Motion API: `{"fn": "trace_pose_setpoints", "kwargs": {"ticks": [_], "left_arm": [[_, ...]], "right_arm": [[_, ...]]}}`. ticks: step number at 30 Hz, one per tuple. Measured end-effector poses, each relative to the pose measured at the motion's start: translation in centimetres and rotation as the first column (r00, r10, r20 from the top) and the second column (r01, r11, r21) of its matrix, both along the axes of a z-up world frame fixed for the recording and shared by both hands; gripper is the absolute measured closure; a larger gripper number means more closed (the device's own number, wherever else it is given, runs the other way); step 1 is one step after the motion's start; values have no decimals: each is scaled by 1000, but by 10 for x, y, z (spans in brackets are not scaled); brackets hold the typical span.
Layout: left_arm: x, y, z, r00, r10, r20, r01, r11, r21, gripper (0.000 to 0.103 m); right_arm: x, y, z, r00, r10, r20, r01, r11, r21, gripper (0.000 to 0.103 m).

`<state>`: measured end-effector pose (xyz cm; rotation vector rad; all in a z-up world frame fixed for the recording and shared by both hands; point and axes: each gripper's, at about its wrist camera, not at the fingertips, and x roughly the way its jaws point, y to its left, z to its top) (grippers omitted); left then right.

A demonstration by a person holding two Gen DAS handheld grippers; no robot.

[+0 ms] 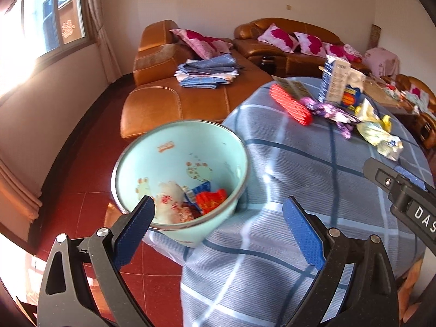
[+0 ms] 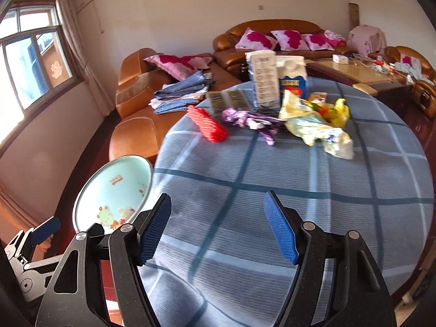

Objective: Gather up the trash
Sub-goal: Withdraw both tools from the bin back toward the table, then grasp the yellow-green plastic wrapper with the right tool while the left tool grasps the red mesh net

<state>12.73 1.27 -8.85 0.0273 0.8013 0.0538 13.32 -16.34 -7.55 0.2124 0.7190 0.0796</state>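
Observation:
A light blue bin [image 1: 179, 174] stands beside the round table's left edge, with red and white wrappers [image 1: 209, 199] inside; it also shows in the right wrist view [image 2: 114, 188]. On the blue checked tablecloth [image 2: 299, 190] lie a red mesh piece [image 2: 207, 124], a purple wrapper [image 2: 250, 120], yellowish plastic bags [image 2: 318, 130] and two cartons [image 2: 275, 81]. My left gripper [image 1: 220, 231] is open and empty over the bin's near rim and the table edge. My right gripper [image 2: 218, 226] is open and empty above the near part of the table.
Brown leather sofas [image 1: 190, 92] with pink pillows and folded blue cloths [image 1: 207, 70] stand behind the table. A cluttered coffee table [image 2: 354, 70] is at the back right. The floor is red tile [image 1: 81, 209]. A window [image 1: 46, 19] is on the left.

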Motion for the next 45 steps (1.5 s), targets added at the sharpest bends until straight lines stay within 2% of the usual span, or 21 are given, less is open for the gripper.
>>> {"fn": "trace_pose_setpoints", "kwargs": {"ticks": [11, 16, 20, 24, 31, 34, 37, 38, 39, 41, 45], "left_arm": [[5, -39, -11, 995, -95, -25, 95, 995, 9, 11], [16, -54, -23, 990, -124, -62, 125, 992, 6, 11], [26, -62, -32, 986, -143, -83, 144, 990, 6, 11], [40, -64, -36, 984, -150, -92, 150, 989, -7, 11], [82, -63, -25, 989, -127, -77, 124, 991, -47, 11], [102, -66, -19, 992, -113, -64, 110, 993, -46, 11], [124, -69, -15, 994, -94, -51, 92, 994, -54, 11], [130, -70, -14, 995, -86, -48, 84, 995, -56, 11], [137, -70, -13, 996, -78, -46, 75, 995, -61, 11], [154, -74, -13, 997, -61, -45, 57, 996, -70, 13], [185, -87, -16, 999, -28, -34, 26, 997, -73, 19]], "right_arm": [[-2, -48, -12, 994, -104, -11, 104, 994, 13, 33], [1, -77, -22, 988, -154, -28, 154, 988, 8, 34], [10, -99, -27, 983, -179, -40, 178, 984, -8, 41], [28, -119, -22, 981, -193, -32, 192, 981, -31, 42], [73, -122, -3, 994, -108, -8, 106, 984, -144, 38], [94, -114, -12, 999, -42, -34, 33, 974, -224, 37], [111, -111, -27, 997, -21, -70, -2, 954, -301, 37], [114, -111, -32, 997, -18, -82, -8, 951, -309, 42], [115, -112, -36, 996, -11, -91, -17, 952, -304, 58], [116, -116, -40, 995, 1, -104, -29, 965, -262, 62], [104, -127, -32, 997, 4, -71, -15, 987, -160, 73]]}}
